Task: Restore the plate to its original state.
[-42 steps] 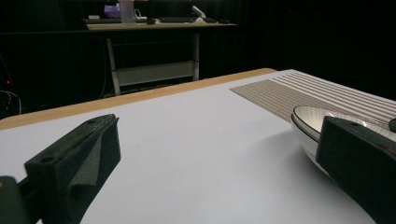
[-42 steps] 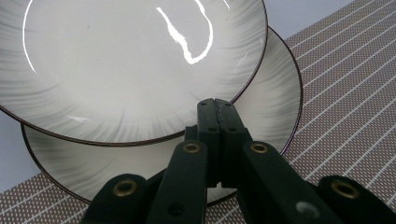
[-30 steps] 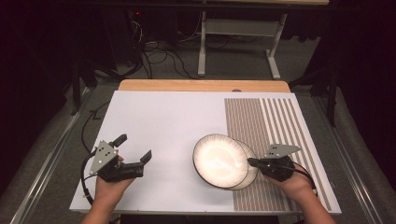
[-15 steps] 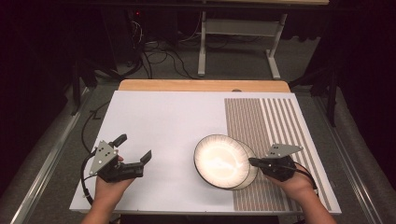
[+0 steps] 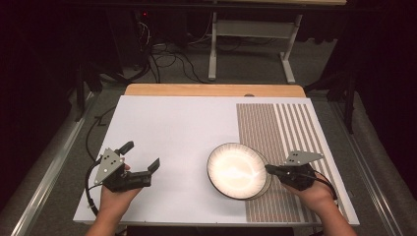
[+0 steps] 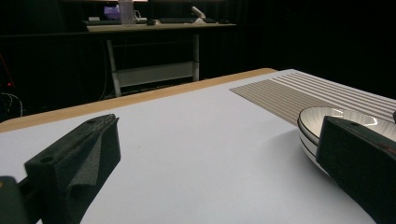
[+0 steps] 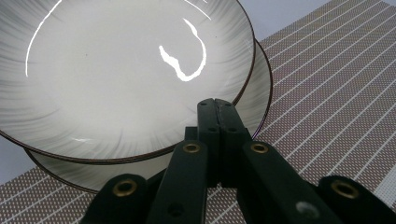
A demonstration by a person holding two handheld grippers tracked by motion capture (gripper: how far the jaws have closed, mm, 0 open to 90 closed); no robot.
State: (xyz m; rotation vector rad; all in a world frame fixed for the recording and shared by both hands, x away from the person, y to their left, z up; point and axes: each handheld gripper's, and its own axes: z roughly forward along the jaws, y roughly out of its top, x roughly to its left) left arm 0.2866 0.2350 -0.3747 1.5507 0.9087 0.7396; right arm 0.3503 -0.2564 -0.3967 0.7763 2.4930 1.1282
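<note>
Right gripper (image 5: 268,168) has its jaws pressed together on the near rim of the upper plate (image 5: 236,169), which lies directly ahead of its tips, stacked askew on a lower plate (image 7: 261,88) at the striped mat's (image 5: 290,128) edge. Left gripper (image 5: 142,158) has jaws spread wide, holding nothing, well apart from the plates. The right gripper view separates the two dark-edged, glossy white rims with grey radial streaks; the high view shows one bright disc.

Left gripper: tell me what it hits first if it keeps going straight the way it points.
Probably the stacked plates: the open left gripper points across the bare white mat toward them, though depth is unclear and it might just pass their far edge.
</note>
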